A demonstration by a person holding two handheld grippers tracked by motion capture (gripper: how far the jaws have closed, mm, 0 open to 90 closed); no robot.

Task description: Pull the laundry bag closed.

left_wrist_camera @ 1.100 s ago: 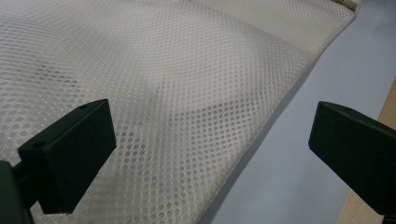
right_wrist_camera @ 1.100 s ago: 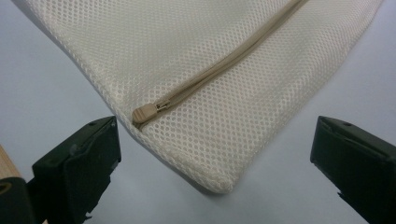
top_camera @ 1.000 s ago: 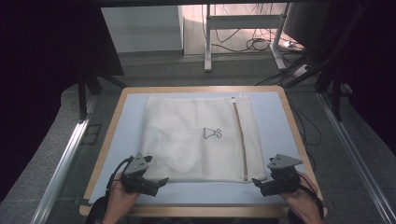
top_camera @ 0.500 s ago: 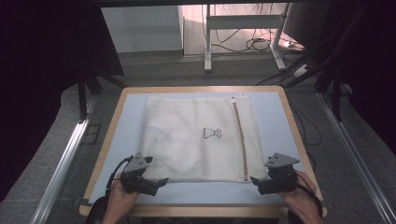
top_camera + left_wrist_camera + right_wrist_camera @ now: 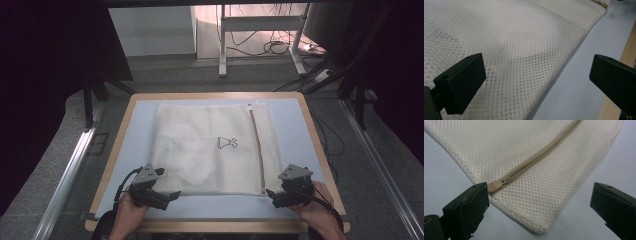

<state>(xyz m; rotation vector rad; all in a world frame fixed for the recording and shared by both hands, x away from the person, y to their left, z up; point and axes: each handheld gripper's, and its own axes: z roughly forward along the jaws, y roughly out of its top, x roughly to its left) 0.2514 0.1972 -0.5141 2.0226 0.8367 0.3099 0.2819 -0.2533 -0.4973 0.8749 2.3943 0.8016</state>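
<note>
A cream mesh laundry bag [image 5: 210, 147] lies flat on the pale blue table top [image 5: 295, 130], with a tan zipper [image 5: 257, 150] running along its right side and a small black dress print [image 5: 227, 143]. My left gripper [image 5: 172, 196] rests at the bag's near left edge, jaws wide open over the mesh [image 5: 524, 50]. At the near right corner my right gripper [image 5: 270, 194] stands open too, the zipper pull [image 5: 499, 183] just inside its left jaw and the bag corner [image 5: 539, 225] between the jaws. Neither holds anything.
The table has a wooden rim [image 5: 320, 145], seen beside the left gripper's right jaw as well [image 5: 624, 50]. Metal rails [image 5: 70, 170] flank the table on both sides. A desk frame and cables [image 5: 270, 45] stand on the floor beyond the far edge.
The right gripper has shifted slightly left toward the bag's near right corner. The left gripper and the bag stay put.
</note>
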